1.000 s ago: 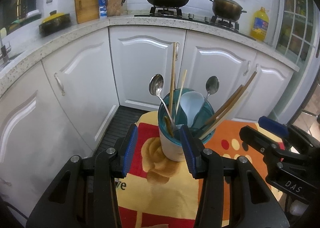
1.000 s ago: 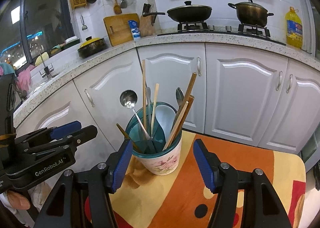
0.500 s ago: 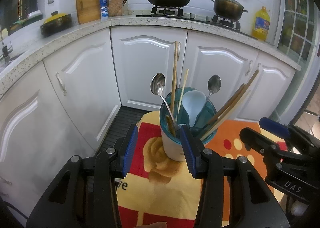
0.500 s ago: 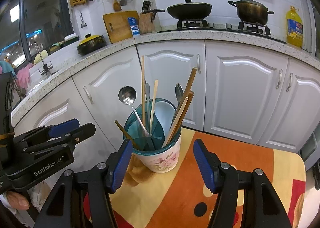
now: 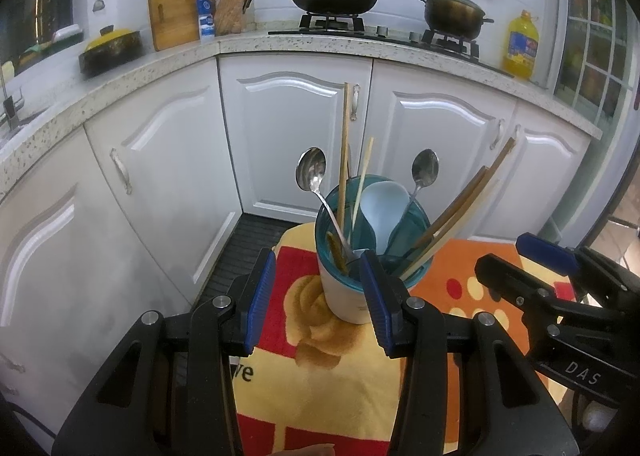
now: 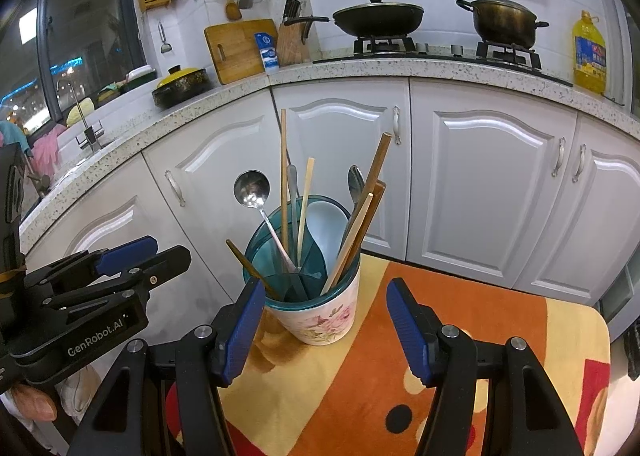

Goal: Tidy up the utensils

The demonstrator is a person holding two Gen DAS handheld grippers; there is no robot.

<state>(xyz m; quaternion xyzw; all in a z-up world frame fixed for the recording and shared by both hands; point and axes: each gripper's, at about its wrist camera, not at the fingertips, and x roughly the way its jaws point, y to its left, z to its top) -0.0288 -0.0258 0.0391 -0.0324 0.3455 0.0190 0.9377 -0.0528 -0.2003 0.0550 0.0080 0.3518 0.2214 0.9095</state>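
A white flowered utensil cup (image 6: 320, 316) with a teal insert stands on a colourful cloth; it also shows in the left wrist view (image 5: 348, 296). It holds two metal spoons (image 5: 311, 174), a pale blue ladle (image 6: 326, 226) and several wooden chopsticks (image 6: 366, 216). My left gripper (image 5: 318, 296) is open and empty, just in front of the cup. My right gripper (image 6: 326, 330) is open and empty, its fingers either side of the cup's near side, not touching it. Each gripper also shows in the other's view, the left (image 6: 120, 268) and the right (image 5: 540, 268).
The cup stands on a small table with an orange, yellow and red cloth (image 6: 460, 336). White kitchen cabinets (image 6: 480, 184) stand close behind. The counter above carries a wok (image 6: 378, 18), a pot (image 6: 504, 18), an oil bottle (image 6: 590, 52) and a cutting board (image 6: 240, 48).
Both views have shifted slightly; the cup sits a little higher in the frames. Both grippers stay open and empty.
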